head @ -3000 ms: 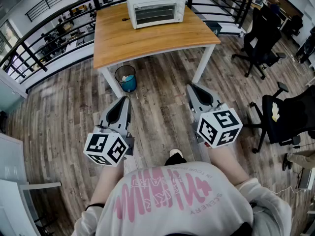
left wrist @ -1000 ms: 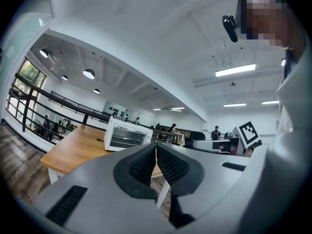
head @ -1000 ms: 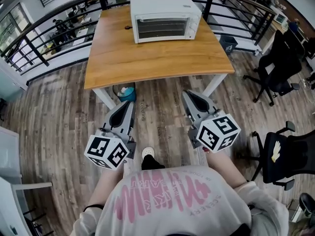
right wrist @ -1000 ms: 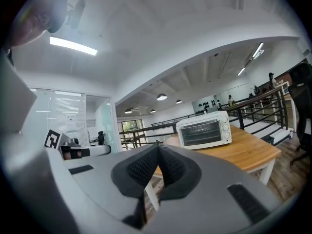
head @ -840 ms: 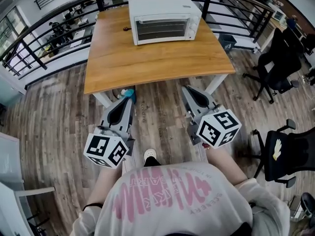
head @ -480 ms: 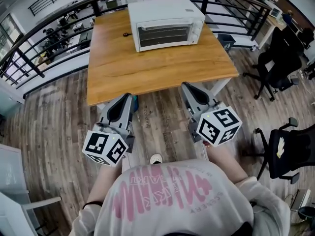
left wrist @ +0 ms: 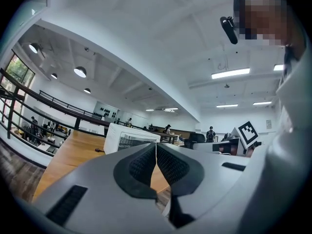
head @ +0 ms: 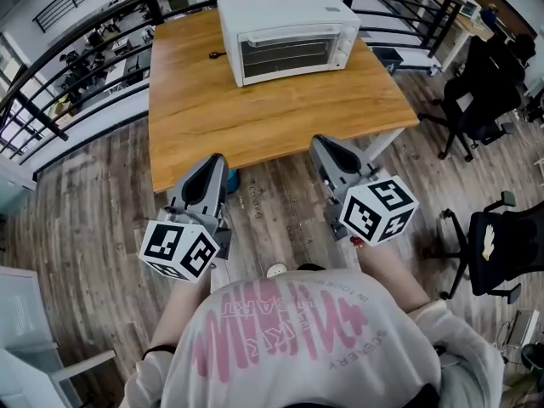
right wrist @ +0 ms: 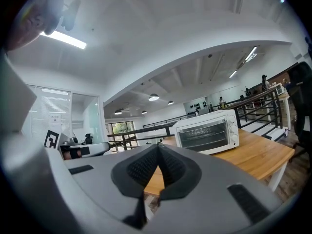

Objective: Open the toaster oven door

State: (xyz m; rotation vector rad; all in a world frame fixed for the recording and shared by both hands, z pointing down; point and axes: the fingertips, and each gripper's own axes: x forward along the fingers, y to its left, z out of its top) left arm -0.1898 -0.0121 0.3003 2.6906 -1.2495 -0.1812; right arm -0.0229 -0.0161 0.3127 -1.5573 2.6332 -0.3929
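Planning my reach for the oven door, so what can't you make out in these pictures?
- Head view: toaster oven knob markings, too small.
- Head view: small dark object on the table, too small to identify.
- Left gripper view: oven's lower front, behind the left gripper.

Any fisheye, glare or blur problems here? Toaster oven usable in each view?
Head view: strong fisheye, table edges bow, toaster oven sharp and evenly lit. Left gripper view: dark round vignette, oven small but legible. Right gripper view: ceiling strip light blooms at top left, oven crisp.
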